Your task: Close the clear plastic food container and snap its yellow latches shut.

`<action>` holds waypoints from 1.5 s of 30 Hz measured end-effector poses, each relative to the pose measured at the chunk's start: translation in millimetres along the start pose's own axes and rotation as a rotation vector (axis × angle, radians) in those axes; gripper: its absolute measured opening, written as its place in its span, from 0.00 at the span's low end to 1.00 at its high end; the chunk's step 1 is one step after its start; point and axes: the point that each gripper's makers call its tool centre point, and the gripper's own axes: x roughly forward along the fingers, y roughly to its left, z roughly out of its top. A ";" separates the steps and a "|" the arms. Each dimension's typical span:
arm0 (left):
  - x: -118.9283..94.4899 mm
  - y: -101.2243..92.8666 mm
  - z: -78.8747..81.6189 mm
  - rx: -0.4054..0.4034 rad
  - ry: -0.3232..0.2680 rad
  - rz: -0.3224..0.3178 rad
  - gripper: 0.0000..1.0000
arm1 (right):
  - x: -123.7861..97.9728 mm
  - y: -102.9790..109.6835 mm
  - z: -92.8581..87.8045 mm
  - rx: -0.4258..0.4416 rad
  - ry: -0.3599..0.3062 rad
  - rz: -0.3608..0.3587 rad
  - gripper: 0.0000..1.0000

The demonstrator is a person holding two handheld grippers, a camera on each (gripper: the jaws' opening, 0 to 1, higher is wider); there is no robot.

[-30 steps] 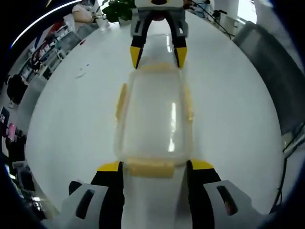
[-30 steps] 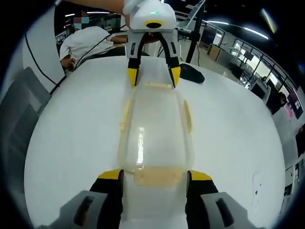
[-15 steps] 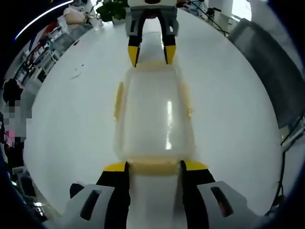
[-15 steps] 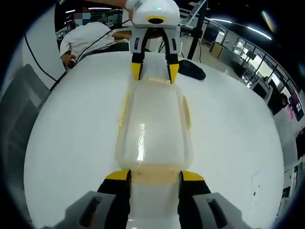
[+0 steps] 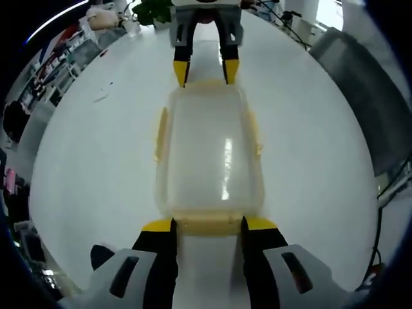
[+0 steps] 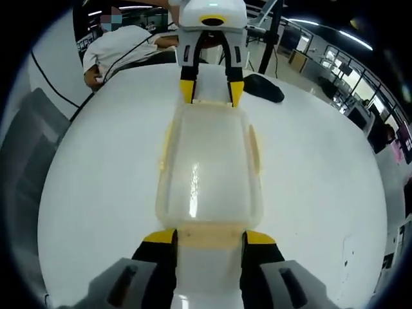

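Bracketing the container [image 5: 209, 154], both grippers [image 5: 207, 225] [image 6: 210, 237] clamp end latches.

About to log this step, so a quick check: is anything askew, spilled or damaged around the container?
Nothing stands out. The clear container sits flat on the white table, lid on, with a gripper at each end latch.
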 end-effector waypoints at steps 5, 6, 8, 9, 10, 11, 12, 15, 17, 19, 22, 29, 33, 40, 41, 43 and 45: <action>1.3 0.7 -0.6 -0.001 0.015 -0.015 0.38 | 0.8 -0.2 -1.5 0.008 0.006 0.032 0.37; 1.2 0.7 -0.8 0.000 0.015 -0.016 0.38 | 1.0 -0.5 -1.6 0.009 0.008 0.036 0.37; 1.3 0.5 -0.6 -0.006 0.012 -0.025 0.38 | 1.4 -0.7 -2.1 0.011 0.008 0.050 0.37; 1.6 0.2 -0.2 -0.007 0.012 -0.030 0.38 | 1.6 -0.8 -2.1 0.007 0.008 0.054 0.37; 1.9 0.0 -0.2 -0.010 0.014 -0.037 0.38 | 1.4 -0.5 -2.1 0.004 0.011 0.059 0.37; 2.3 0.2 -0.8 -0.011 0.016 -0.042 0.38 | 1.4 -0.2 -2.0 0.001 0.016 0.061 0.37; 2.7 0.6 -1.6 -0.013 0.019 -0.049 0.38 | 1.6 -0.3 -2.0 -0.002 0.022 0.062 0.37; 3.3 0.5 -1.4 -0.007 0.022 -0.052 0.38 | 1.3 0.1 -1.8 0.004 0.031 0.061 0.37; 3.5 0.7 -1.6 -0.012 0.020 -0.049 0.38 | 1.0 0.3 -2.3 0.004 0.030 0.060 0.36; 3.5 0.6 -1.7 -0.011 0.023 -0.046 0.37 | 1.3 -0.3 -2.3 0.006 0.027 0.059 0.36; 3.4 1.6 -2.1 -0.020 0.022 -0.038 0.37 | 1.1 0.2 -1.8 0.015 0.033 0.053 0.35; 0.9 6.3 0.5 -0.024 0.061 0.022 0.36 | -2.3 -1.9 -0.9 0.005 0.032 0.030 0.35; -3.4 2.1 4.4 -0.043 0.061 0.013 0.36 | -11.1 0.5 -0.1 0.007 0.022 0.035 0.35; -11.1 -2.1 18.9 -0.029 0.052 0.019 0.35 | -19.7 4.6 -4.1 0.002 0.035 0.035 0.35; -12.1 -0.2 20.0 -0.026 0.054 0.022 0.35 | -23.6 4.1 -3.4 0.003 0.033 0.032 0.35; -14.1 -0.4 22.5 -0.029 0.055 0.022 0.35 | -28.8 3.4 -2.8 0.004 0.029 0.028 0.35; -17.0 -0.8 25.7 -0.030 0.052 0.023 0.36 | -34.2 3.9 -2.7 0.003 0.025 0.025 0.35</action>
